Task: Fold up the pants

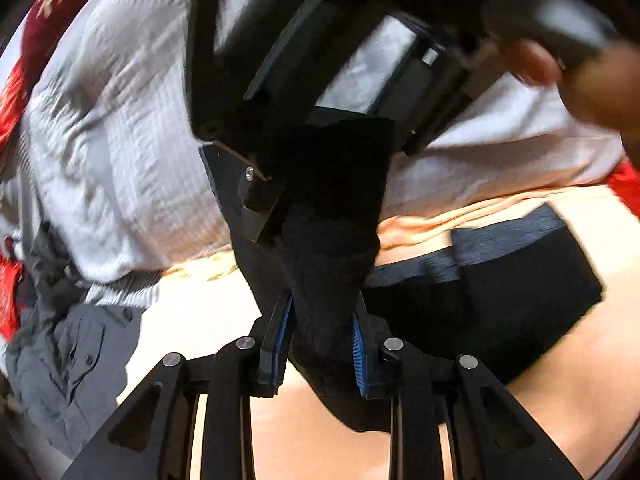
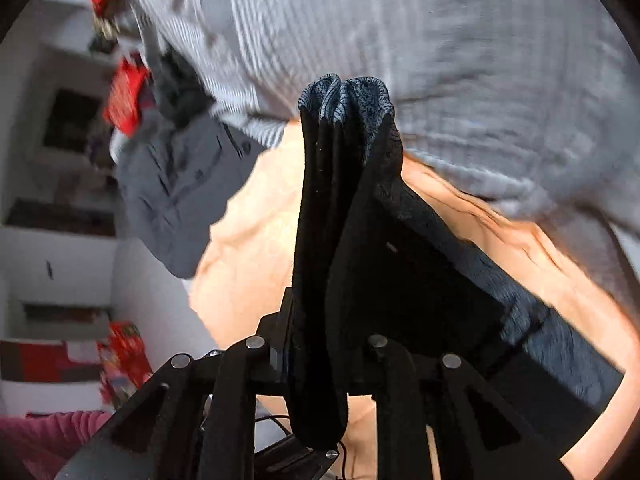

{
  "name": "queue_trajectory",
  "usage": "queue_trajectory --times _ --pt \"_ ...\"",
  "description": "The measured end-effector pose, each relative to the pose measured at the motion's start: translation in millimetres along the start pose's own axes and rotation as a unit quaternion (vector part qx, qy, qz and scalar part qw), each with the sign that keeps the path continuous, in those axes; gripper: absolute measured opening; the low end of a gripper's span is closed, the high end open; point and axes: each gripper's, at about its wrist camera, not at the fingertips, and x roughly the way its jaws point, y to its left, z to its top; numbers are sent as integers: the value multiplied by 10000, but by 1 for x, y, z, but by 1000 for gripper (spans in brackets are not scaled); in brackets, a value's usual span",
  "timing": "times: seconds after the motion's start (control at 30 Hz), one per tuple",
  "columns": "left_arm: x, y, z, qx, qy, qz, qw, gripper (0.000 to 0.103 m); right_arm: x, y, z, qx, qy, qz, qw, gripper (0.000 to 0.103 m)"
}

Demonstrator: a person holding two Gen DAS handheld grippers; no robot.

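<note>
Both claws, left claw (image 1: 324, 344) and right claw (image 2: 320, 344), are clamped on the black pants (image 2: 360, 240), whose thick bunched folds could be pulled loose if drawn apart.

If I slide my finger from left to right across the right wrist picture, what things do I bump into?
White shelves → grey shirt → black pants bunched in the right hand-held gripper → grey striped blanket.

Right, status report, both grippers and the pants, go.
Left gripper shut on black pants. Right gripper shut on bunched waistband. Grey garment and white bedding close by.
</note>
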Motion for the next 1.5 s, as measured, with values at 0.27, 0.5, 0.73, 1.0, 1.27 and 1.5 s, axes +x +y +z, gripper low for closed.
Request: queue_trajectory --times 0.27,0.5,0.73,1.0,1.27,1.5 --pt "-17 -89 26 647 16 -677 9956 27 -82 -79 -84 681 -860 294 9935 19" --pt "3 -187 28 1471 421 -988 9833 27 -113 -167 -164 1499 -1376 430 9781 19" --pt "49 -243 12 2102 1044 -886 9680 27 -96 -251 -220 2359 -1578 495 9576 19" --pt "48 -251 -10 2723 1125 -636 9535 29 -69 -284 -253 2984 -1479 911 9385 29" --pt "15 -192 2 2125 1328 -1642 9541 33 -117 -275 -224 2535 -1973 194 9468 40" --pt "-7 -183 5 1735 1165 -1912 9591 74 -103 -270 -177 2309 -1845 -138 9552 40"
